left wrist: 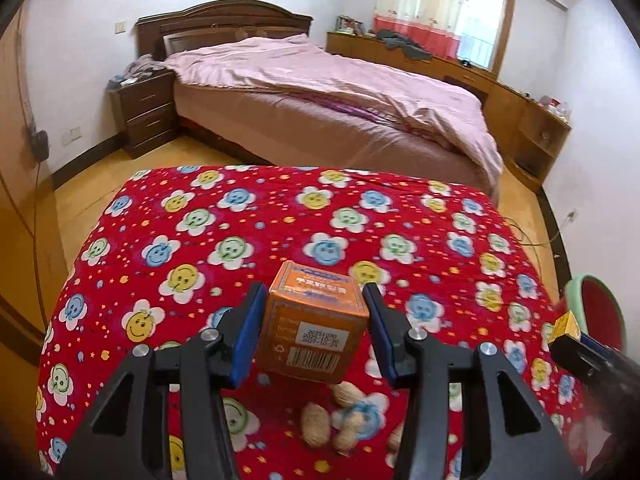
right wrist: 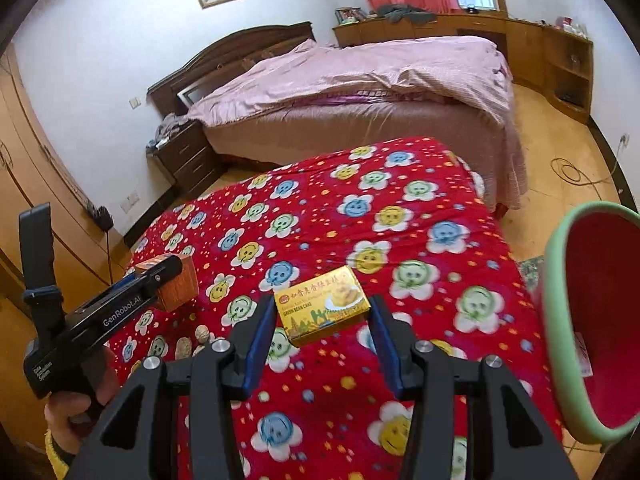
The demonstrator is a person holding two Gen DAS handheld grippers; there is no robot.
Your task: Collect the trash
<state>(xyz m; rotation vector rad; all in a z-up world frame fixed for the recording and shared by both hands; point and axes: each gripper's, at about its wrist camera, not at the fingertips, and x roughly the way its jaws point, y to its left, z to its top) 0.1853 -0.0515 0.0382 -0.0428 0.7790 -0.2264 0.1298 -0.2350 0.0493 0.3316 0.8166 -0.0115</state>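
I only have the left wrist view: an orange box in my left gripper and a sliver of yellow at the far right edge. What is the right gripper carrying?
Observer: The right gripper is shut on a flat yellow box labelled Green Bean Cake.
Operator: Good. I can only see a slice of the bin. How does it sit from that side?
Observer: The green-rimmed bin sits just past the right edge of the red cloth, with its red inside turned toward the right gripper.
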